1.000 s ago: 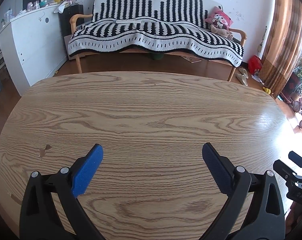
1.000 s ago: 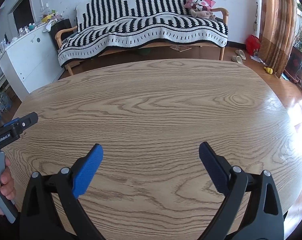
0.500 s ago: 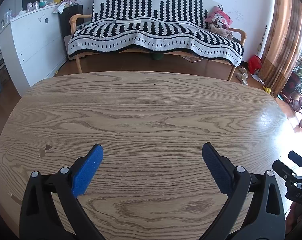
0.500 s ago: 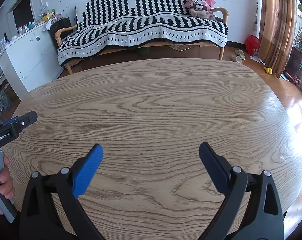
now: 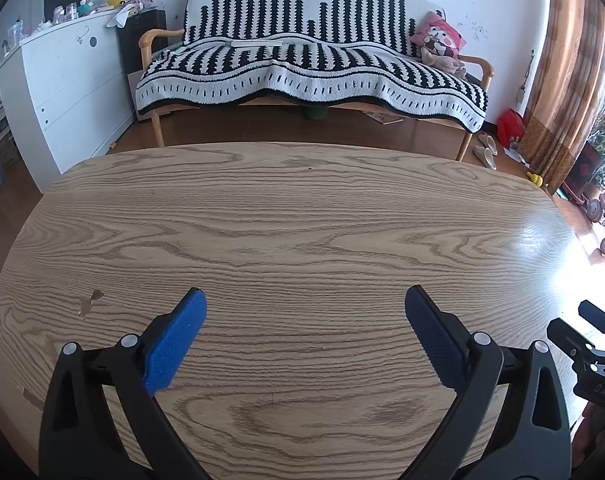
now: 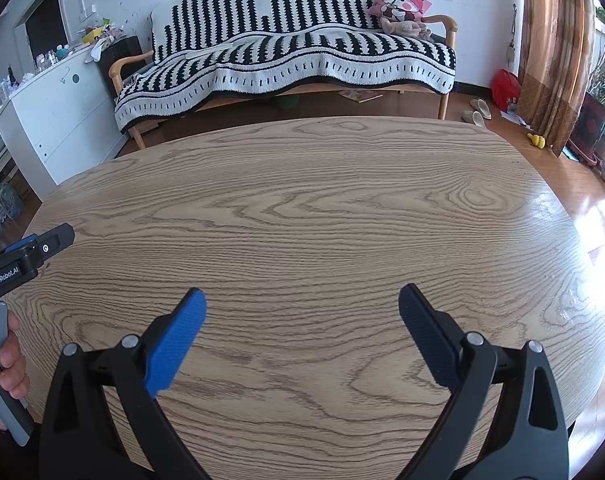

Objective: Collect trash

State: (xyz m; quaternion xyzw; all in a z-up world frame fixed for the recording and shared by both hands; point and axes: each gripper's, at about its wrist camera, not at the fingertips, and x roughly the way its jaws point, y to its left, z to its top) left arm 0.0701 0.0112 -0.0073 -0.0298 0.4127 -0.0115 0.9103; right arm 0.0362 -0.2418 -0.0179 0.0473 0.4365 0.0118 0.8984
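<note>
"GenRobot.AI" reads on my left gripper (image 6: 26, 260) at the left edge of the right view; "DAS" shows on my right gripper (image 5: 594, 356) at lower right of the left view. The wooden surface (image 5: 294, 232) fills mid-frame, a striped sofa (image 5: 310, 64) across the top. Both grippers gape wide, grasping nothing. I see no trash.

Flat brown scrap (image 5: 387, 119) on the floor (image 5: 238, 130), under the striped sofa (image 5: 302, 68)

Sofa (image 5: 310, 68) behind table (image 5: 286, 216); cabinet (image 5: 66, 88) left of sofa.
</note>
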